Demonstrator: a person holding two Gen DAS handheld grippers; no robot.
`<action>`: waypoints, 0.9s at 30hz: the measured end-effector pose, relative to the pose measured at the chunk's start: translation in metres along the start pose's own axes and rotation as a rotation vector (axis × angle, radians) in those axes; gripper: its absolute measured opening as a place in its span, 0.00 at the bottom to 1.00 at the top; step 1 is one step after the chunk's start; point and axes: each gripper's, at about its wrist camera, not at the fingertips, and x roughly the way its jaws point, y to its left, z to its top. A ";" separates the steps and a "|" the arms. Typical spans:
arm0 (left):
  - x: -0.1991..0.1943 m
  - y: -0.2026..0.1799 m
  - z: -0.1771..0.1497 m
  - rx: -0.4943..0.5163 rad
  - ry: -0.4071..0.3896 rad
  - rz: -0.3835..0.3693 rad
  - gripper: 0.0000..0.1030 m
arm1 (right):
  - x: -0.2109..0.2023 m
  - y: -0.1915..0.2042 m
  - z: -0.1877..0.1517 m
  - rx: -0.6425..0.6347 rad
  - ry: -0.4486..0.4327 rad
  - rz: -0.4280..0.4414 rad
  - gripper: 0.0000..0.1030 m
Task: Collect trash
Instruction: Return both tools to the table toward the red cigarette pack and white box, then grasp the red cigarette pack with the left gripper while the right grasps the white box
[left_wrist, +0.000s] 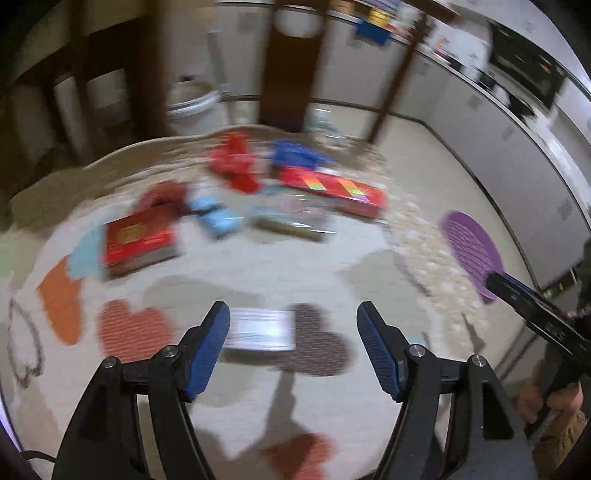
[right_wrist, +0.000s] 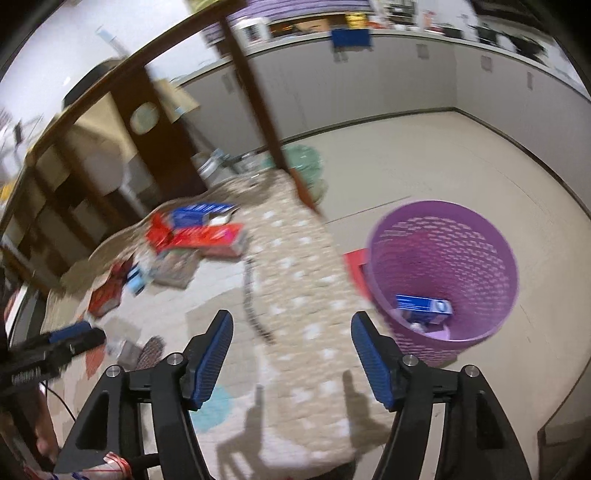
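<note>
Left gripper (left_wrist: 293, 325): jaws open and empty, above a rug (left_wrist: 258, 254) patterned with hearts; a pale flat packet (left_wrist: 260, 328) lies on the rug beyond the tips. Scattered trash, at twelve o'clock: red boxes (left_wrist: 140, 240), a blue box (left_wrist: 299, 155), light-blue pieces (left_wrist: 218, 218). Right gripper (right_wrist: 291, 332): jaws open, nothing between them. Purple basket (right_wrist: 480, 229), at two o'clock from the right gripper, stands on bare floor (right_wrist: 461, 158) beside the rug's edge and contains a blue-and-white carton (right_wrist: 424, 306).

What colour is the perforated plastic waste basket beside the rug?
Purple: the perforated plastic waste basket shows best in the right wrist view.
</note>
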 end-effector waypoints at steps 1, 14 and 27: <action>-0.002 0.017 0.000 -0.026 -0.004 0.018 0.69 | 0.004 0.011 0.000 -0.024 0.012 0.011 0.71; 0.008 0.138 0.023 -0.101 -0.012 0.031 0.73 | 0.063 0.142 -0.016 -0.250 0.177 0.247 0.75; 0.086 0.180 0.088 -0.142 0.094 -0.177 0.75 | 0.109 0.226 -0.023 -0.477 0.268 0.341 0.81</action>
